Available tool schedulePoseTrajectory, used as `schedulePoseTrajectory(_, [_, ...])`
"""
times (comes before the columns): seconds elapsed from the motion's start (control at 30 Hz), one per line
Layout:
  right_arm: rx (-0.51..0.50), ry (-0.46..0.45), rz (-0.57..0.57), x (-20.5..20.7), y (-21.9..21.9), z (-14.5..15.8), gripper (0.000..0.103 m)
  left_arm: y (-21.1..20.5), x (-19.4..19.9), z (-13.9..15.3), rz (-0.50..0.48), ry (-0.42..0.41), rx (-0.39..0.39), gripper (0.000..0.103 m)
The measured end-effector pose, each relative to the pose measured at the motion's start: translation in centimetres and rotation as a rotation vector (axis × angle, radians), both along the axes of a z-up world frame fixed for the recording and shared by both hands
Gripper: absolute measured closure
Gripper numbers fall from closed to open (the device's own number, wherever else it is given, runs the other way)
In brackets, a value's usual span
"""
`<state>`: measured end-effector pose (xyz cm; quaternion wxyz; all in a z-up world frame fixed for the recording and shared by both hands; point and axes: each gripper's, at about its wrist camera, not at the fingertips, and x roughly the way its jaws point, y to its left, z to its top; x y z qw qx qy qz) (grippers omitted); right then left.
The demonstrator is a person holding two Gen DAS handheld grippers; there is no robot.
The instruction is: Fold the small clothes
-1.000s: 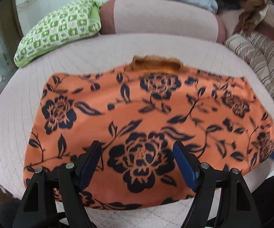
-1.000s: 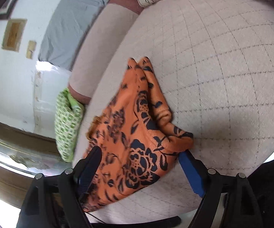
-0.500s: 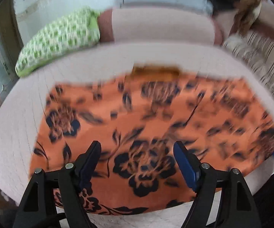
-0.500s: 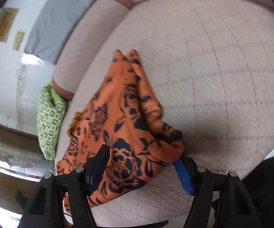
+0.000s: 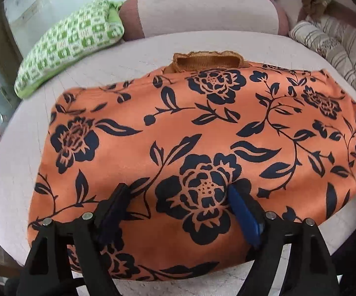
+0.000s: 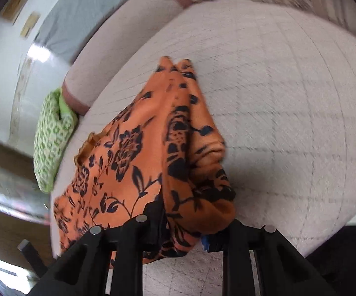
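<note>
An orange garment with dark blue flowers lies spread on a pale quilted surface, its brown collar at the far side. My left gripper is open and hovers over the garment's near middle. In the right wrist view the garment's right edge is lifted and bunched. My right gripper is closed on that bunched edge, and the cloth hides most of its fingers.
A green and white patterned pillow lies at the far left. A pink bolster runs along the back. Striped cushions lie at the far right. The quilted surface extends bare to the right of the garment.
My right gripper has closed on the garment's right edge and lifted it, bunching the cloth. My left gripper stays open and has moved a little closer over the garment.
</note>
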<state>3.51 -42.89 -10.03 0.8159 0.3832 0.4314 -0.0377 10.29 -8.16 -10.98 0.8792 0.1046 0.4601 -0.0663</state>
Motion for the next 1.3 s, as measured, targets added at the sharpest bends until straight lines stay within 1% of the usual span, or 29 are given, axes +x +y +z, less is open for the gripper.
schedulePoseTrajectory(0.07, [-0.042, -0.043, 0.034, 0.6, 1.1, 2.2, 0.089, 0.7, -0.1, 0.2, -0.008, 0.002, -0.047, 0.021])
schedulePoseTrajectory(0.1, [-0.085, -0.09, 0.063, 1.0, 2.4, 4.4, 0.089, 1.6, 0.2, 0.6, -0.005, 0.008, -0.087, 0.023])
schedulePoseTrajectory(0.13, [-0.119, -0.125, 0.093, 1.3, 3.5, 6.1, 0.09, 2.5, 0.1, 1.2, 0.009, 0.012, -0.14, 0.028])
schedulePoseTrajectory(0.17, [-0.158, -0.165, 0.133, 1.7, 5.2, 8.2, 0.09, 3.6, 0.0, 2.0, 0.031, 0.01, -0.203, 0.029])
schedulePoseTrajectory(0.2, [-0.202, -0.201, 0.174, 2.0, 7.2, 10.2, 0.09, 5.0, -0.3, 3.2, 0.068, -0.011, -0.279, 0.029])
schedulePoseTrajectory(0.23, [-0.254, -0.245, 0.225, 2.4, 9.9, 12.3, 0.09, 7.3, -0.9, 4.8, 0.12, -0.066, -0.341, 0.029])
schedulePoseTrajectory(0.27, [-0.286, -0.281, 0.273, 2.8, 12.3, 13.9, 0.09, 9.9, -1.7, 6.4, 0.18, -0.143, -0.381, 0.029])
schedulePoseTrajectory(0.3, [-0.312, -0.312, 0.325, 3.0, 14.9, 15.2, 0.09, 11.5, -2.2, 7.1, 0.222, -0.189, -0.396, 0.029])
schedulePoseTrajectory(0.33, [-0.339, -0.343, 0.393, 3.3, 18.4, 16.3, 0.09, 14.2, -3.0, 8.0, 0.295, -0.247, -0.413, 0.029])
schedulePoseTrajectory(0.37, [-0.351, -0.354, 0.439, 3.5, 20.7, 16.6, 0.09, 17.2, -3.7, 8.4, 0.379, -0.293, -0.433, 0.029])
schedulePoseTrajectory(0.43, [-0.38, -0.345, 0.542, 4.2, 25.9, 15.8, 0.09, 21.4, -4.7, 7.8, 0.512, -0.33, -0.452, 0.029])
schedulePoseTrajectory(0.47, [-0.382, -0.321, 0.592, 4.8, 28.5, 14.3, 0.09, 23.5, -5.2, 6.9, 0.585, -0.325, -0.453, 0.029])
schedulePoseTrajectory(0.53, [-0.404, -0.203, 0.727, 6.7, 33.9, 9.2, 0.09, 26.2, -5.4, 4.8, 0.669, -0.272, -0.463, 0.029])
schedulePoseTrajectory(0.57, [-0.402, -0.148, 0.765, 7.4, 35.2, 6.9, 0.089, 27.2, -5.3, 3.5, 0.71, -0.224, -0.472, 0.03])
schedulePoseTrajectory(0.6, [-0.373, -0.049, 0.805, 8.4, 36.7, 3.1, 0.089, 27.8, -5.1, 2.8, 0.723, -0.189, -0.495, 0.03])
schedulePoseTrajectory(0.63, [-0.374, -0.054, 0.802, 8.4, 37.0, 2.0, 0.089, 28.2, -5.2, 2.6, 0.715, -0.185, -0.519, 0.03])
schedulePoseTrajectory(0.67, [-0.394, -0.087, 0.789, 8.0, 37.1, 2.6, 0.089, 28.3, -5.4, 2.6, 0.709, -0.205, -0.508, 0.03])
schedulePoseTrajectory(0.73, [-0.363, -0.113, 0.787, 8.0, 36.4, 4.5, 0.09, 27.9, -5.2, 2.8, 0.714, -0.223, -0.467, 0.03])
schedulePoseTrajectory(0.8, [-0.336, -0.144, 0.775, 8.3, 35.3, 6.3, 0.09, 27.7, -4.4, 2.3, 0.699, -0.202, -0.509, 0.03])
schedulePoseTrajectory(0.87, [-0.274, -0.189, 0.734, 8.4, 34.1, 8.6, 0.09, 27.8, -4.5, 2.2, 0.688, -0.197, -0.521, 0.03])
schedulePoseTrajectory(0.97, [-0.229, -0.298, 0.69, 7.4, 32.9, 12.4, 0.089, 26.9, -4.6, 2.9, 0.658, -0.212, -0.495, 0.03])
schedulePoseTrajectory(1.03, [-0.218, -0.348, 0.686, 6.5, 33.0, 13.5, 0.089, 26.7, -4.3, 2.8, 0.652, -0.208, -0.486, 0.03])
schedulePoseTrajectory(1.1, [-0.221, -0.34, 0.741, 6.0, 35.2, 11.9, 0.088, 26.8, -4.2, 2.7, 0.66, -0.199, -0.492, 0.03])
schedulePoseTrajectory(1.13, [-0.231, -0.307, 0.795, 6.0, 36.7, 9.7, 0.085, 26.8, -4.3, 2.5, 0.66, -0.189, -0.495, 0.03])
schedulePoseTrajectory(1.17, [-0.264, -0.226, 0.853, 6.4, 38.1, 6.8, 0.08, 26.6, -4.5, 2.4, 0.66, -0.18, -0.495, 0.03])
schedulePoseTrajectory(1.2, [-0.301, -0.126, 0.898, 6.8, 39.0, 3.9, 0.079, 26.5, -4.4, 2.3, 0.652, -0.173, -0.492, 0.03])
schedulePoseTrajectory(1.23, [-0.325, -0.096, 0.911, 6.7, 39.6, 2.1, 0.078, 26.2, -4.3, 2.3, 0.632, -0.168, -0.487, 0.03])
schedulePoseTrajectory(1.27, [-0.315, -0.179, 0.892, 6.0, 39.2, 2.7, 0.067, 26.0, -4.4, 2.4, 0.619, -0.172, -0.481, 0.03])
schedulePoseTrajectory(1.3, [-0.28, -0.207, 0.892, 5.6, 38.7, 3.3, 0.059, 25.7, -4.5, 2.6, 0.604, -0.181, -0.473, 0.03])
